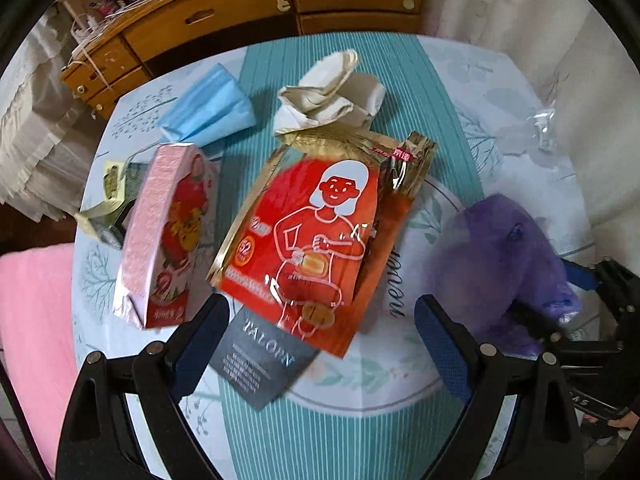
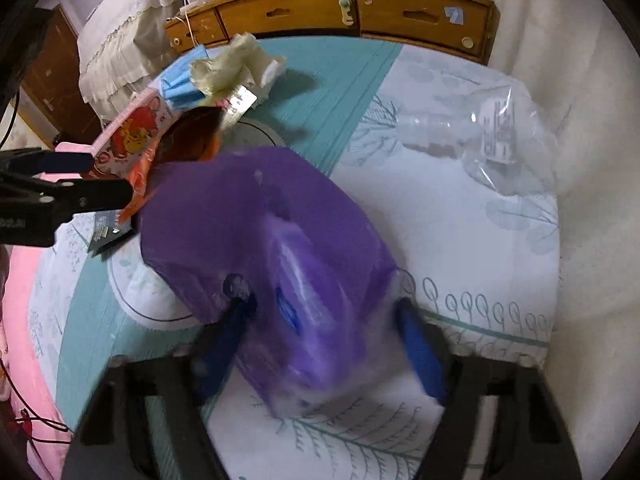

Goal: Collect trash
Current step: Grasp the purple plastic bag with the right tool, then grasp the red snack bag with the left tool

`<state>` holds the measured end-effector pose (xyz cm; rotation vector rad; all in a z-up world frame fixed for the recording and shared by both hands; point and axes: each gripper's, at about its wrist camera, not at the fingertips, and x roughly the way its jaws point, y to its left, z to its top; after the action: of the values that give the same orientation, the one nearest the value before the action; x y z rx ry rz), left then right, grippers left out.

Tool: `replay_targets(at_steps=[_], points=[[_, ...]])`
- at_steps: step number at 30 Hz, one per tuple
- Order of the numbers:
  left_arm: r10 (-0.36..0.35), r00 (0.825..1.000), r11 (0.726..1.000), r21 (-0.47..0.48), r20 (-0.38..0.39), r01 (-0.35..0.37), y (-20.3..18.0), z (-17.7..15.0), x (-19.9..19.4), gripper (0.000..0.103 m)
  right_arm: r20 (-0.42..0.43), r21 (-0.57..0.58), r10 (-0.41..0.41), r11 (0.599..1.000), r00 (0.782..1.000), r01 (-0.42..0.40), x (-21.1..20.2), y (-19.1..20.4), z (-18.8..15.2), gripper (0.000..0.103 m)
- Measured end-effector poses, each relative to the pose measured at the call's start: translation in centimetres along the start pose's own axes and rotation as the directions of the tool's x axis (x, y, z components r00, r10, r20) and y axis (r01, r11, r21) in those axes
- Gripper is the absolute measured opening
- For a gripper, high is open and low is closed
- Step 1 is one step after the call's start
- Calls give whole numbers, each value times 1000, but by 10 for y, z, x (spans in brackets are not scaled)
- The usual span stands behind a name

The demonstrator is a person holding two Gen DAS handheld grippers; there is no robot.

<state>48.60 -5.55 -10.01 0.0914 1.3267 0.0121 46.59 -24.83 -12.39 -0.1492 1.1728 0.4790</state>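
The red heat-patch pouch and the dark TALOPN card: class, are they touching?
Touching. In the left wrist view the red pouch lies with its lower edge overlapping the dark card, no tablecloth visible between them.

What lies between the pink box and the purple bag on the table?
In the left wrist view, the red pouch lies between the pink box and the purple bag, partly covering a dark card.

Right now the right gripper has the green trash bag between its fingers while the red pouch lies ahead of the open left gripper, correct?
Not quite: the trash bag is purple, as the right wrist view shows. It sits between the right gripper fingers; the red pouch lies ahead of the open left gripper.
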Motion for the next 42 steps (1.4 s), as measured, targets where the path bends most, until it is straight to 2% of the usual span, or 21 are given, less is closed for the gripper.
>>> replay_targets(at_steps=[2, 4, 6, 13, 15, 23, 25, 27, 29, 31, 32, 35, 38, 42], points=[[14, 1000, 1000, 7, -16, -13, -2, 5, 10, 93, 8, 4, 21, 1000, 1000, -21, -2, -2, -1, 49], [26, 999, 1000, 6, -30, -26, -4, 11, 19, 93, 10, 17, 39, 999, 999, -39, -3, -7, -2, 28], [41, 998, 999, 7, -46, -41, -5, 16, 27, 93, 11, 39, 49, 998, 999, -49, -4, -12, -4, 25], [89, 992, 995, 63, -88, -83, -18, 23, 50, 93, 33, 77, 65, 995, 997, -67, -5, -18, -9, 24], [97, 992, 994, 60, -77, -93, -18, 24, 51, 94, 38, 74, 58, 995, 998, -61, -5, -17, -9, 24], [52, 995, 999, 1, -82, -52, 1, 25, 55, 91, 50, 82, 65, 994, 997, -69, -6, -19, -11, 24], [27, 997, 1000, -15, -79, -28, 5, 24, 55, 85, 53, 84, 64, 994, 997, -68, -7, -19, -11, 24], [-2, 997, 1000, -20, -72, 1, 7, 25, 52, 69, 55, 87, 63, 994, 997, -68, -6, -18, -12, 24], [-12, 997, 1000, -17, -74, 11, 9, 27, 52, 63, 57, 92, 63, 993, 996, -68, -7, -19, -12, 24], [-13, 998, 1000, -6, -66, 12, 10, 27, 50, 46, 58, 100, 66, 992, 996, -72, -7, -19, -13, 24], [-18, 998, 1000, -2, -67, 18, 12, 27, 49, 31, 58, 105, 70, 992, 996, -75, -7, -20, -13, 24], [-20, 999, 1000, 3, -45, 20, 15, 24, 41, 13, 55, 112, 70, 991, 996, -76, -8, -19, -15, 23], [-25, 999, 1000, -2, -20, 25, 19, 18, 28, 8, 59, 118, 68, 990, 996, -75, -12, -15, -18, 22], [-52, 999, 999, 0, -2, 52, 20, 4, 5, 7, 69, 118, 51, 991, 996, -59, -23, -2, -24, 21]])
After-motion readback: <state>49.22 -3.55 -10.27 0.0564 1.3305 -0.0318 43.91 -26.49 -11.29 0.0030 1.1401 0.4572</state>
